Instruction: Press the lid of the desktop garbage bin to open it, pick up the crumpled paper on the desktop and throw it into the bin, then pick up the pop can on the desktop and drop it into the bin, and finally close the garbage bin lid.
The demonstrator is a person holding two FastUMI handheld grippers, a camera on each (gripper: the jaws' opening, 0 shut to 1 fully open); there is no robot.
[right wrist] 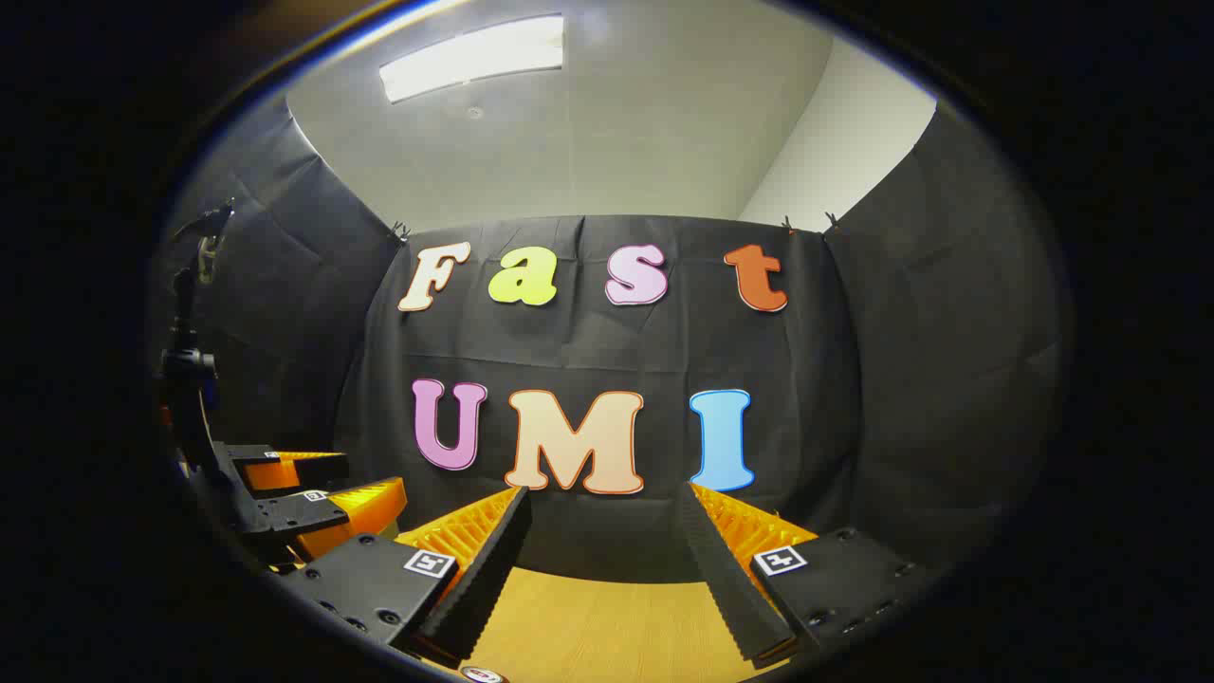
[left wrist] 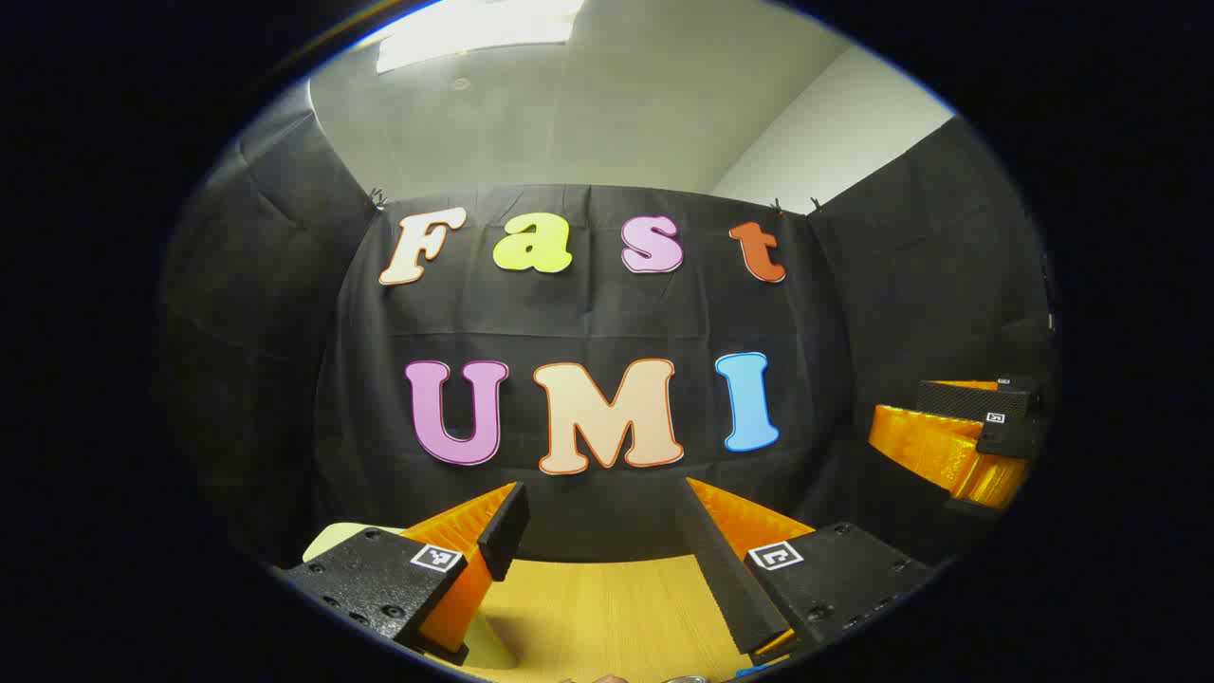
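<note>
— What did your left gripper view show?
— Two grippers. My left gripper [left wrist: 599,507] sat at the bottom, its jaws spread wide with nothing between them, touching nothing, above the wooden counter [left wrist: 607,617]. My right gripper [left wrist: 958,446] was off at the right edge, well apart. One pale green thing [left wrist: 334,538] peeked out behind my left finger; I couldn't tell whether it was the bin. A sliver of one metal rim [left wrist: 685,679] sat at the bottom edge, maybe the pop can, too little to say.

— And the right gripper view?
— Again two grippers. My right gripper [right wrist: 604,512] had its jaws wide apart, holding nothing, over the same counter [right wrist: 607,617]. My left gripper [right wrist: 313,493] was at the lower left, near mine. One small round red-and-white object [right wrist: 481,674] sat at the bottom edge, too cut off to name.
</note>
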